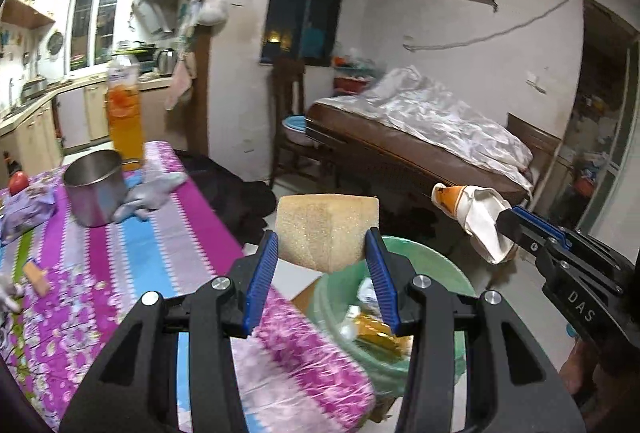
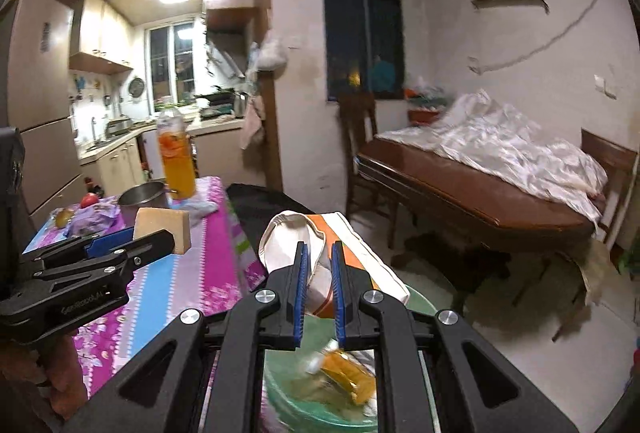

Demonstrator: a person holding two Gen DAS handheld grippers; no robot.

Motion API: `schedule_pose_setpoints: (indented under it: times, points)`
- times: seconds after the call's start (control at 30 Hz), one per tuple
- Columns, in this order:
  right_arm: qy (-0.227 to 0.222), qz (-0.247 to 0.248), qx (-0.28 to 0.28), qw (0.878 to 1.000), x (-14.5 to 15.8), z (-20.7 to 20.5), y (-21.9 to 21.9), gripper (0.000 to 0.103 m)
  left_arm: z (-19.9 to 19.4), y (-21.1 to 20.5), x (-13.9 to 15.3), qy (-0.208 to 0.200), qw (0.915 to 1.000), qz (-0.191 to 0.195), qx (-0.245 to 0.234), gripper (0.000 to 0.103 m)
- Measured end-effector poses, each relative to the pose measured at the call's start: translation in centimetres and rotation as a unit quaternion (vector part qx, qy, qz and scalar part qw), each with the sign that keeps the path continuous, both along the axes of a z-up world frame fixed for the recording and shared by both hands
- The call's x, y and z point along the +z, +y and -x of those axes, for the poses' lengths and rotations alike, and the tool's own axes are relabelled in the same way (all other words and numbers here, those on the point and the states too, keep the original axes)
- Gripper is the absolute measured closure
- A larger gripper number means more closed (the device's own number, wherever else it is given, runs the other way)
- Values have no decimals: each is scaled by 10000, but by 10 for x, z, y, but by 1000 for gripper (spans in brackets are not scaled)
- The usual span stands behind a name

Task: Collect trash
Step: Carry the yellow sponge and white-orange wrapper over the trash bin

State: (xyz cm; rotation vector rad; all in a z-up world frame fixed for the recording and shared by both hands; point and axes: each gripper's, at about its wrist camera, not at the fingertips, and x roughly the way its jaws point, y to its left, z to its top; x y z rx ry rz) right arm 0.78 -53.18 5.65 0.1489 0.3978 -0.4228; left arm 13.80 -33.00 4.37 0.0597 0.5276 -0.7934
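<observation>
My left gripper [image 1: 322,237] is shut on a tan sponge block [image 1: 326,229] and holds it above the green bin [image 1: 432,265] beside the table; the sponge also shows in the right wrist view [image 2: 162,229]. My right gripper [image 2: 319,253] is shut on a crumpled white and orange paper wrapper [image 2: 340,245], also over the green bin [image 2: 320,397]. The wrapper shows in the left wrist view [image 1: 476,217] to the right of the sponge. The bin holds an orange wrapper [image 2: 348,373] and other trash.
A table with a pink, blue and purple striped cloth [image 1: 120,273] carries a steel pot [image 1: 94,185], an orange drink bottle [image 1: 124,109], a grey rag [image 1: 152,193], a purple packet [image 1: 24,213] and a small tan piece [image 1: 36,275]. A wooden bed [image 1: 420,145] stands at the right.
</observation>
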Motion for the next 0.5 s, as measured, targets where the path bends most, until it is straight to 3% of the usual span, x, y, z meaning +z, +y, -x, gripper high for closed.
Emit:
schedule_pose_setpoints:
  times: [0.3,0.5]
  points:
    - [417,-654,-216,9968,-27,-1,-62,91,-1,-64,-21,228,9983,-333,-423,60]
    - [846,-878,-255,9922,-52,-24,-88,91,-5,-92,-42,413,9956,-665,-513,60]
